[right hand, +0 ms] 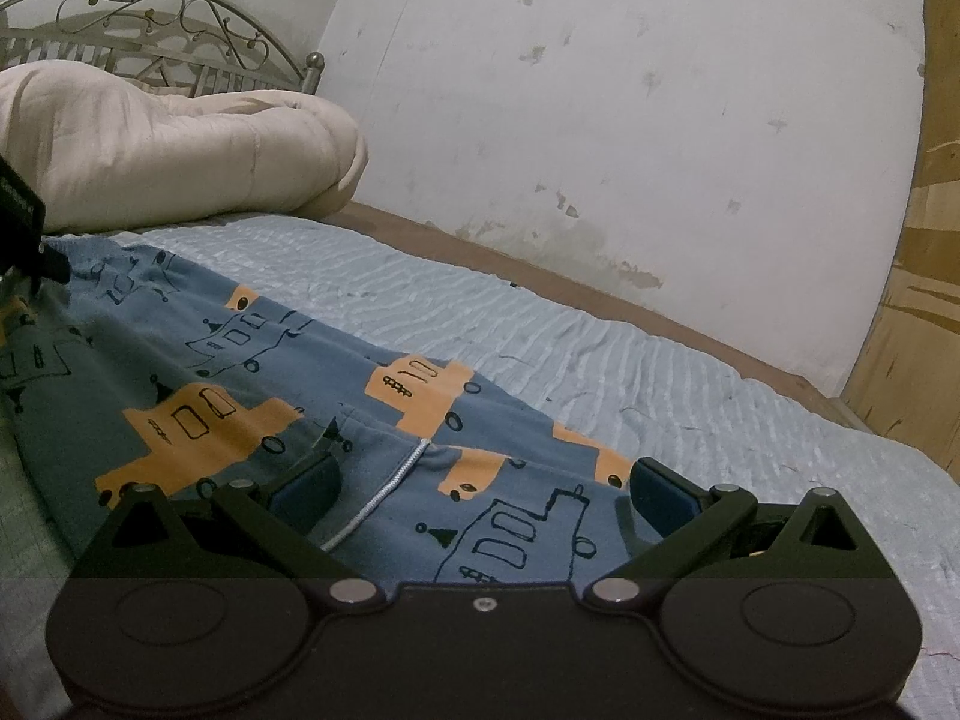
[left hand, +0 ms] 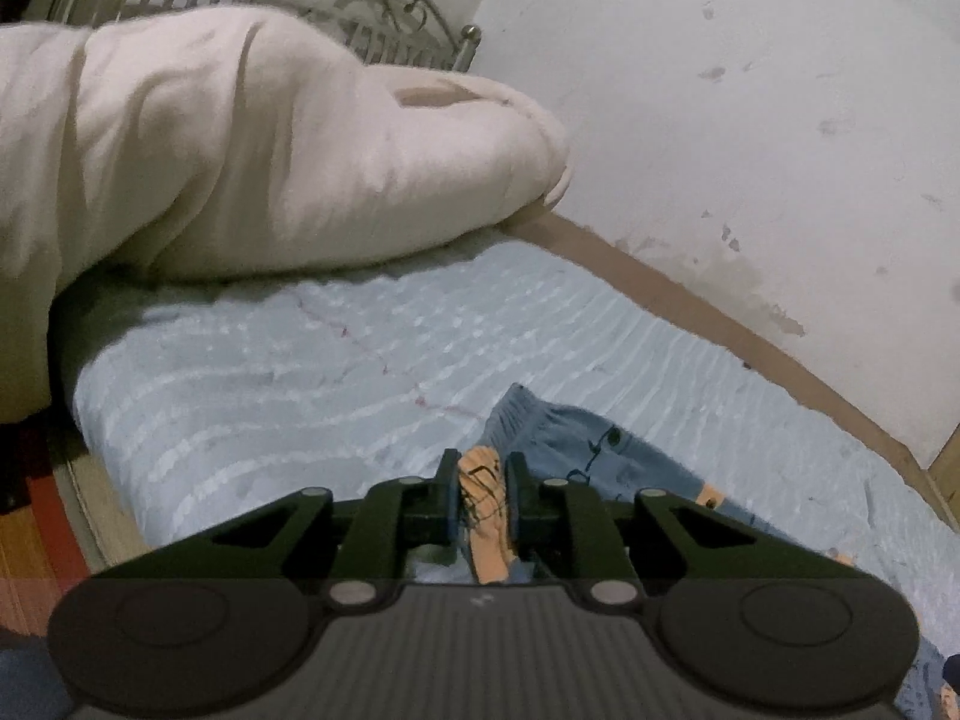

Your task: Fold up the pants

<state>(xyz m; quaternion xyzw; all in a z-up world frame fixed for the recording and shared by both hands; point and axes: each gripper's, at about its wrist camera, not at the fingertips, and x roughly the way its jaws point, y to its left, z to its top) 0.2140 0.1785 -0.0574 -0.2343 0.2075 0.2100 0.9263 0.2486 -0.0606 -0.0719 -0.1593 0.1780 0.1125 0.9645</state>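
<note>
Pants (right hand: pixel 252 420), blue with orange truck prints, spread flat across pale blue ribbed bedspread (right hand: pixel 630 360), white drawstring trailing near the front edge. Left gripper (left hand: pixel 482 480) pinched narrow on an orange-printed fold of the fabric, pads pressing it from both sides, the rest of the garment trailing off to the right. Right gripper (right hand: pixel 483 483) low over the cloth with fingers spread wide, nothing clamped; cream comforter (left hand: pixel 240 138) bunched at the metal headboard (right hand: pixel 150 30), stained white wall (right hand: pixel 600 120) alongside.
</note>
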